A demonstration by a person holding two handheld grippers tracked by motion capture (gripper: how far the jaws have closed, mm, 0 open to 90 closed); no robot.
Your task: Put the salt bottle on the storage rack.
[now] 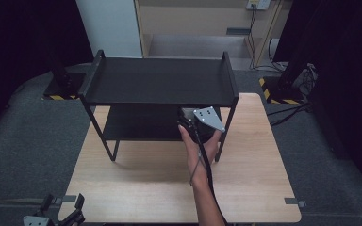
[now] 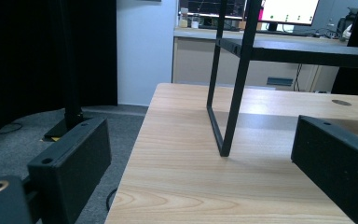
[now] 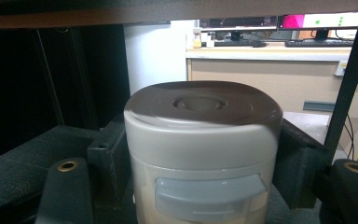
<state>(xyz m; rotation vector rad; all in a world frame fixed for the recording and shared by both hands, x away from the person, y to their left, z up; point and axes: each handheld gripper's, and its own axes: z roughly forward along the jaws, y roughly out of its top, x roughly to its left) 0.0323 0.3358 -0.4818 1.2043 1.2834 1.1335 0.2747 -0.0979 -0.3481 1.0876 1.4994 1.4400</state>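
A black two-level rack (image 1: pixel 160 80) stands on the far half of the wooden table (image 1: pixel 146 188). A hand reaches under its top level with my right gripper (image 1: pixel 201 123), which carries a grey three-cornered plate. In the right gripper view, a cream canister (image 3: pixel 200 140) with a round lid sits on the rack's lower level, and my right gripper (image 3: pixel 204 161) is shut on it with one jaw pressed to each side. My left gripper (image 1: pixel 63 212) rests at the table's near left corner. Its jaws stand wide apart in the left gripper view (image 2: pixel 205 163), with nothing between them.
The rack's front left leg (image 2: pixel 233 93) rises ahead of the left gripper. A beige cabinet (image 1: pixel 193 28) stands behind the table. Black stand bases with yellow stripes (image 1: pixel 283 92) and cables lie on the grey floor at the right.
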